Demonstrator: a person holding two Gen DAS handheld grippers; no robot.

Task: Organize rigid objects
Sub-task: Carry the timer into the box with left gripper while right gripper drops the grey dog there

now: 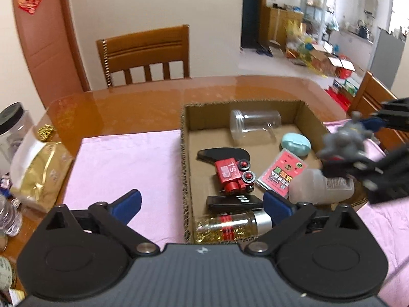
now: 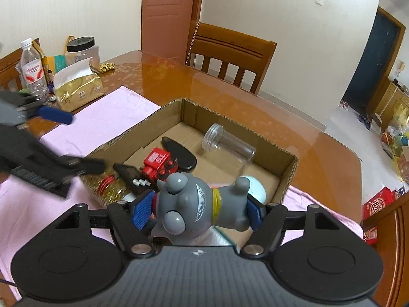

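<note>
A cardboard box sits on the table. In it lie a clear plastic jar, a red toy controller, a black remote, a gold-filled jar, a pink card pack, a teal case and a frosted bottle. My right gripper is shut on a grey animal figurine, held above the box's near right side; it shows blurred in the left wrist view. My left gripper is open and empty over the box's near left edge.
A pink cloth covers the table on both sides of the box. A gold bag, a water bottle and a black-lidded jar stand at the left. A wooden chair stands behind the table.
</note>
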